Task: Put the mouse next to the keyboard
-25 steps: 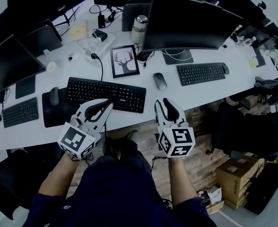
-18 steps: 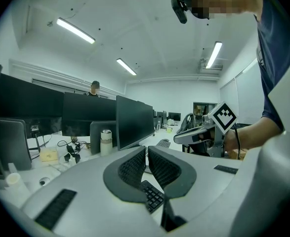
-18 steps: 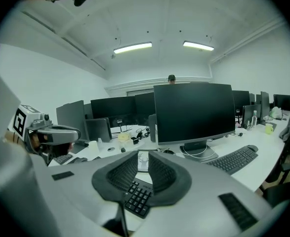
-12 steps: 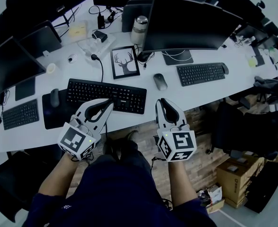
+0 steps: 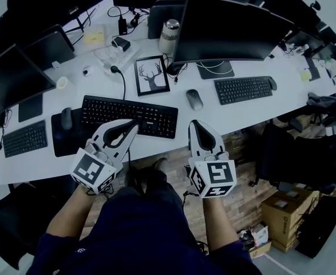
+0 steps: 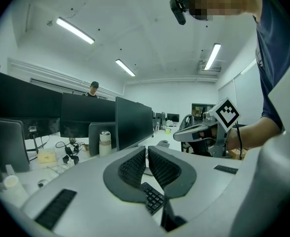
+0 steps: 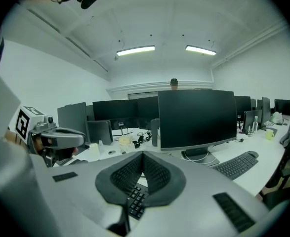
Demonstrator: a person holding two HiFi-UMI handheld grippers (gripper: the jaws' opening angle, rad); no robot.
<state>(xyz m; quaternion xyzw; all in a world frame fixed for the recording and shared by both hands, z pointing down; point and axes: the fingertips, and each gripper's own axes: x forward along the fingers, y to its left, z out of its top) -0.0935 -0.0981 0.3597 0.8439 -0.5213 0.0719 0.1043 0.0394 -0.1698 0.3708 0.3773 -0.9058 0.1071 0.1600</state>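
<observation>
A grey mouse [image 5: 194, 99] lies on the white desk [image 5: 236, 116], a short way right of the long black keyboard [image 5: 127, 114]. My right gripper [image 5: 193, 123] hovers over the desk's near edge, just short of the mouse, its jaws shut with nothing between them. My left gripper [image 5: 134, 123] hangs over the keyboard's near edge, also shut and empty. In the left gripper view the jaws [image 6: 147, 148] meet above the keyboard's keys [image 6: 152, 197], and the right gripper [image 6: 199, 132] shows beyond. The right gripper view has its closed tips [image 7: 143, 154] over the keys [image 7: 134, 201].
A deer picture frame [image 5: 151, 74], a steel bottle [image 5: 168, 35] and a large monitor [image 5: 230, 30] stand behind the mouse. A second keyboard [image 5: 243, 89] lies at right. At left are a dark mat [image 5: 59, 139] with another mouse [image 5: 66, 117] and a small keyboard [image 5: 23, 136].
The right gripper's jaws have closed from a visible gap to touching. Both grippers have hardly shifted, and the mouse and keyboard have not moved.
</observation>
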